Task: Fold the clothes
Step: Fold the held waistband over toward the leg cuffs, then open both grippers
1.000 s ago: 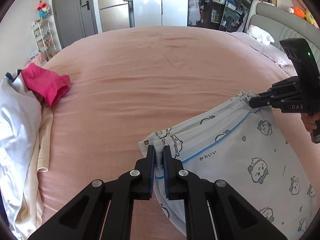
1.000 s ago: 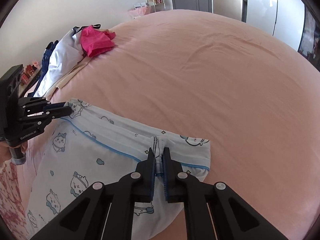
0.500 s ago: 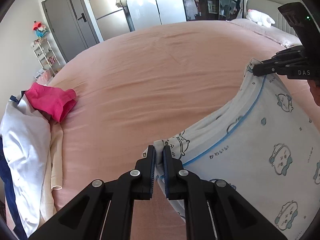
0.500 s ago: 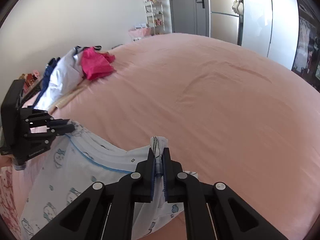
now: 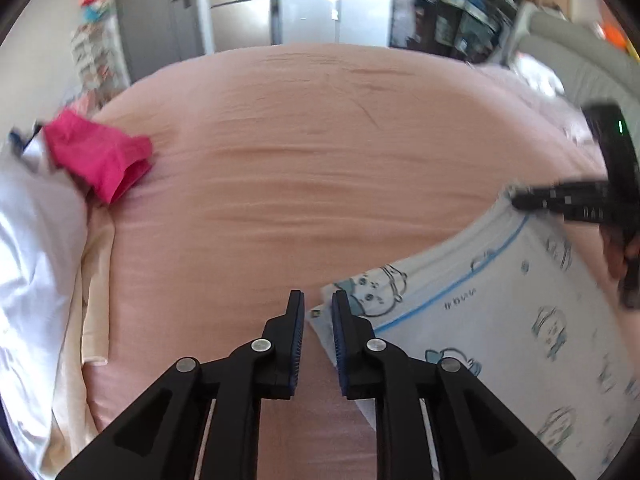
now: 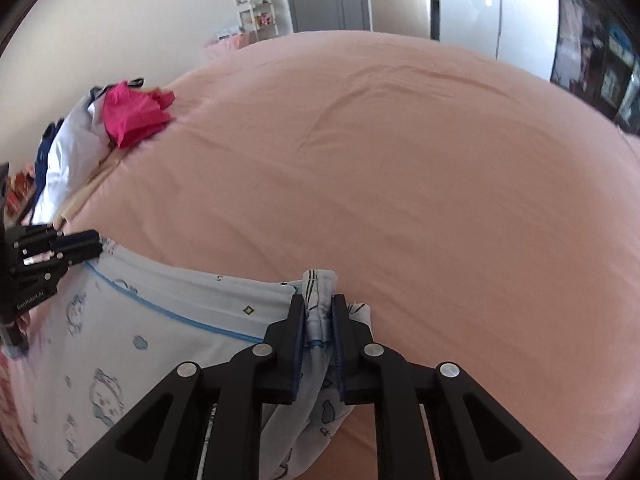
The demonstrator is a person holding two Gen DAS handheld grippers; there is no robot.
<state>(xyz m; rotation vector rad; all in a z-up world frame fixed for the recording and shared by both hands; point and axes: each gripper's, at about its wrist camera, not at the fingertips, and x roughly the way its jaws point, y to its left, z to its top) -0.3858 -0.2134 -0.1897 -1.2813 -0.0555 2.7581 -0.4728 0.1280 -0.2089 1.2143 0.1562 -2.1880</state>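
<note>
A white garment with a blue line and cartoon prints (image 5: 500,312) lies on the pink bed (image 5: 320,160). My left gripper (image 5: 318,312) is slightly open with pink sheet showing between its pads; the garment's corner lies just right of the gap, against the right pad. In the right wrist view the left gripper (image 6: 86,242) sits at the garment's left corner. My right gripper (image 6: 318,312) is shut on a bunched fold of the garment (image 6: 168,320). It also shows in the left wrist view (image 5: 520,200) at the garment's far corner.
A pink garment (image 5: 100,156) lies on a pile of white clothes (image 5: 28,248) at the bed's left side; both also show in the right wrist view (image 6: 136,116). A grey headboard (image 5: 580,60) stands at the right. Wardrobes and a door stand beyond the bed.
My left gripper has opened slightly and let go of the garment's corner. The garment has come down toward the bed. My right gripper keeps its hold.
</note>
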